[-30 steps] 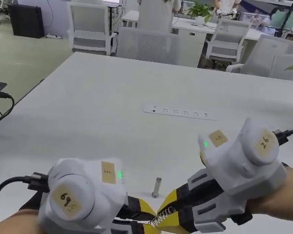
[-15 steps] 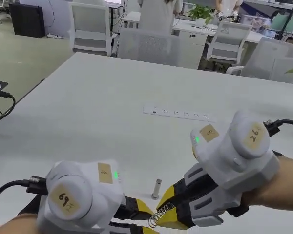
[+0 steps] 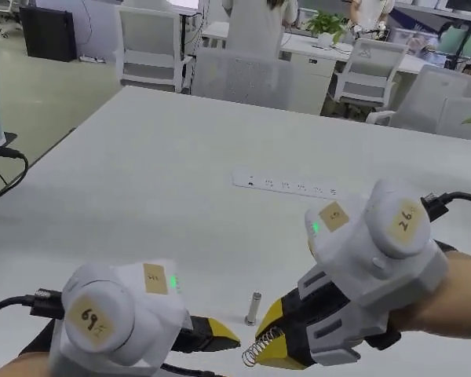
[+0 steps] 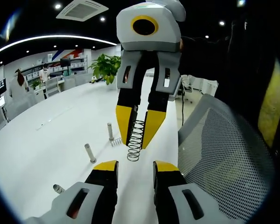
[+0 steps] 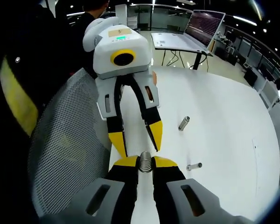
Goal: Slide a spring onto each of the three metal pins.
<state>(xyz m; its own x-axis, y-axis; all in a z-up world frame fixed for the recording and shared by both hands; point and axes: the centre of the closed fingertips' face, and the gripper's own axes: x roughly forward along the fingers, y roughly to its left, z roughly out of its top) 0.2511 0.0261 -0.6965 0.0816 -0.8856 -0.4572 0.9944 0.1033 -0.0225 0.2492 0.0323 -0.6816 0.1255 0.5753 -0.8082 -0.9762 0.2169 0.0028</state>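
Observation:
My right gripper is shut on a small steel spring, which sticks out to the left from its yellow tips just above the white table. In the right gripper view the spring sits clamped between my own jaws. My left gripper faces it, open, a short gap from the spring's free end. From the left gripper view, the spring hangs from the right gripper above my own open jaws. One metal pin stands upright just behind the spring. Two more pins show nearby.
A white power strip lies across the middle of the table. A pin with a spring beside it stands further back. A mesh chair back is close behind the left gripper. Office chairs and desks stand beyond the far edge.
My left gripper has drawn back to the left, away from the spring. The right gripper has shifted slightly left and still holds the spring.

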